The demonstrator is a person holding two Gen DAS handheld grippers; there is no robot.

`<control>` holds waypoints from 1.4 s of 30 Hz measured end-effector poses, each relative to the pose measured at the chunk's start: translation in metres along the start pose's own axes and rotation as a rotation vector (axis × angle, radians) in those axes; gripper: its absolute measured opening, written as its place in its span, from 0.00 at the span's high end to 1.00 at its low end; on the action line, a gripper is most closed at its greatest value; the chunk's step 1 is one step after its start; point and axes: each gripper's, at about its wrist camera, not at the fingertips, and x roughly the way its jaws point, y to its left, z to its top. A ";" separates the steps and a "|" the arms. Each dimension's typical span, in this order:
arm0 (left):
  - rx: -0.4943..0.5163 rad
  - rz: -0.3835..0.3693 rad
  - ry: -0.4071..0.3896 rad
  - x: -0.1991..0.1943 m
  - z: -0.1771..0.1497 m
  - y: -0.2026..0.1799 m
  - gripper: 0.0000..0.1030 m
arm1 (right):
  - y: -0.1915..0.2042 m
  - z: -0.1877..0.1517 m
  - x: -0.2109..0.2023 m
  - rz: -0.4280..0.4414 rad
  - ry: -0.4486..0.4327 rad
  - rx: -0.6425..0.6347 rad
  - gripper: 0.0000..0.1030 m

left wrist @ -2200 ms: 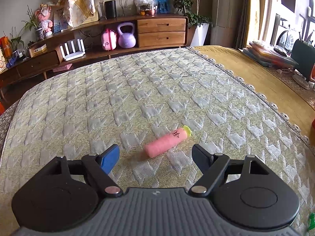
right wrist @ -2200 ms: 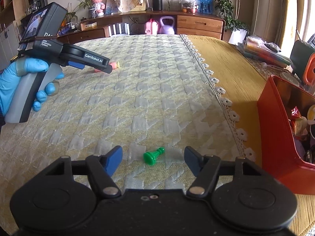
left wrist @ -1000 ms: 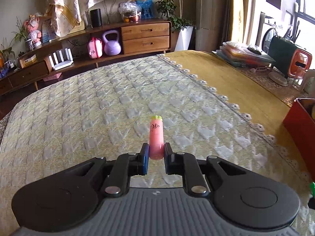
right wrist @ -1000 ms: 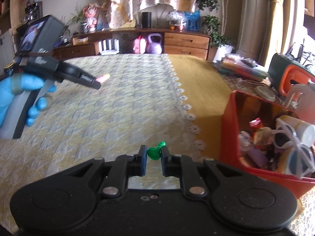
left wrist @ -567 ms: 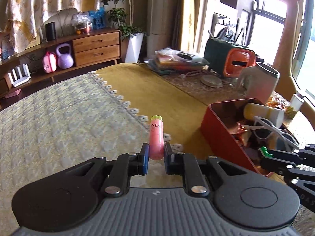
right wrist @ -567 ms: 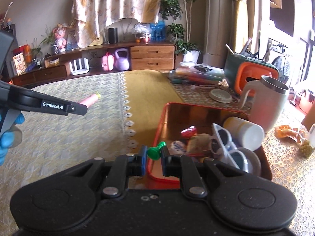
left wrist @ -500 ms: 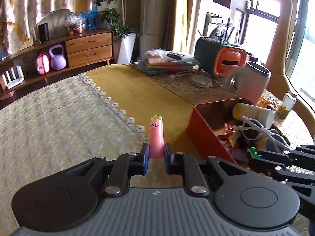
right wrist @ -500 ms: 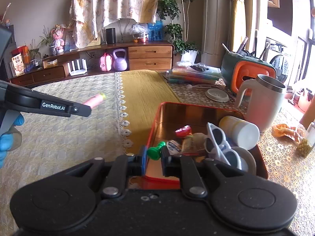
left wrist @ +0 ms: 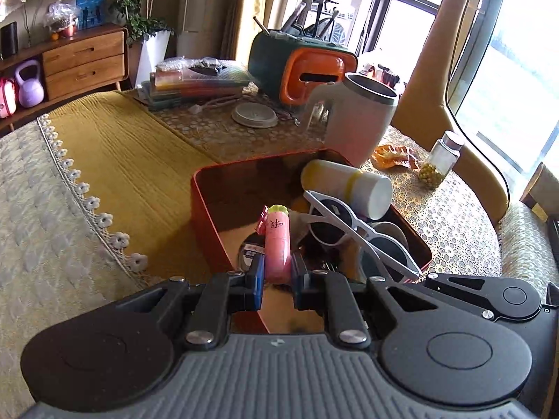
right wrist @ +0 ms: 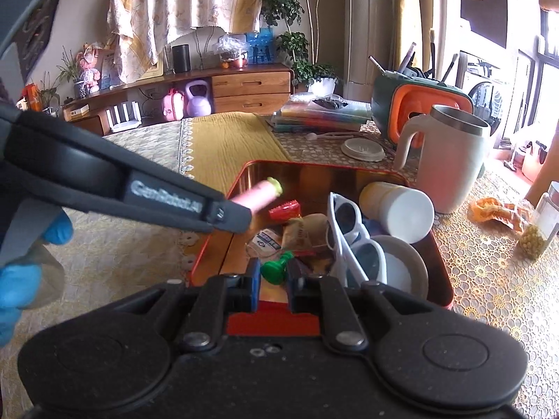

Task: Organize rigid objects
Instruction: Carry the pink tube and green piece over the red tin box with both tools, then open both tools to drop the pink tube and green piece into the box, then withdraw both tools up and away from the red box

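Both claws are loaded and parked over the red bin (left wrist: 209,206), which looks like the drop-off spot for this tidy-up. The left claw (left wrist: 276,272) is clamped on the lower end of a pink carrot-shaped toy (left wrist: 277,244), which sticks out forward with its little green top pointing into the bin. Gripping it low like that makes sense to me: most of the toy clears the rim, so letting go should just drop it in. The right claw (right wrist: 273,277) is pinched shut on a small green pin-like piece (right wrist: 276,268), hanging just above the near wall of the bin (right wrist: 216,255).

The bin is already pretty crowded: white sunglasses (left wrist: 353,230), a white and yellow bottle (left wrist: 349,188) lying on its side, some wrappers. The open patch is the left, far part of the floor, so my guess is that's why both claws come in from that side.

What's fun is how the views differ. The left camera only catches the black body of the right gripper at the lower right edge, and you can't see the green piece at all from there. The right camera shows the whole left gripper from the side, the blue-gloved hand (right wrist: 21,269) holding it, and the carrot (right wrist: 260,197) over the bin's left part, clear of the pile. It also shows a red wrapper (right wrist: 284,208) right below the carrot tip.
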 end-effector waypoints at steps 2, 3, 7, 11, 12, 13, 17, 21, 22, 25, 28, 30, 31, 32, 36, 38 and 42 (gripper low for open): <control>0.003 0.005 0.018 0.007 -0.003 -0.003 0.85 | -0.002 -0.002 0.001 0.002 0.003 0.009 0.87; 0.001 0.005 0.026 0.010 -0.004 -0.003 0.85 | -0.003 -0.002 0.001 0.002 0.002 0.011 0.87; 0.000 0.013 0.048 0.014 -0.007 -0.004 0.85 | -0.006 -0.003 -0.003 0.000 0.000 0.014 0.82; -0.009 0.027 0.053 0.012 -0.008 -0.004 0.85 | -0.009 -0.004 -0.008 0.002 -0.004 0.032 0.71; -0.009 0.028 0.052 0.010 -0.008 -0.004 0.85 | -0.009 -0.004 -0.010 0.003 -0.006 0.035 0.69; -0.003 0.031 0.048 0.008 -0.009 -0.005 0.85 | -0.010 -0.005 -0.013 0.008 -0.008 0.038 0.68; 0.027 0.036 0.025 -0.006 -0.013 -0.010 0.85 | -0.009 -0.007 -0.025 0.017 -0.020 0.037 0.59; 0.032 0.044 0.002 -0.022 -0.019 -0.011 0.82 | -0.009 -0.009 -0.041 0.023 -0.033 0.041 0.50; 0.030 0.047 -0.004 -0.026 -0.020 -0.011 0.79 | -0.009 -0.009 -0.046 0.023 -0.039 0.041 0.48; 0.033 0.056 -0.034 -0.040 -0.025 -0.013 0.76 | -0.011 -0.008 -0.058 0.017 -0.056 0.047 0.40; 0.051 0.071 -0.062 -0.054 -0.031 -0.016 0.75 | -0.014 -0.008 -0.070 0.007 -0.069 0.054 0.36; 0.059 0.079 -0.080 -0.063 -0.034 -0.018 0.66 | -0.016 -0.008 -0.077 0.005 -0.075 0.063 0.30; 0.063 0.091 -0.094 -0.068 -0.036 -0.020 0.50 | -0.017 -0.008 -0.080 0.004 -0.080 0.068 0.28; 0.070 0.098 -0.114 -0.074 -0.039 -0.021 0.39 | -0.018 -0.008 -0.084 0.004 -0.086 0.072 0.25; 0.084 0.113 -0.174 -0.095 -0.047 -0.026 0.24 | -0.022 -0.010 -0.099 0.002 -0.111 0.090 0.13; 0.093 0.114 -0.188 -0.103 -0.050 -0.029 0.24 | -0.025 -0.010 -0.106 0.008 -0.123 0.100 0.06; 0.090 0.104 -0.215 -0.116 -0.056 -0.034 0.19 | -0.026 -0.012 -0.119 0.003 -0.157 0.113 0.00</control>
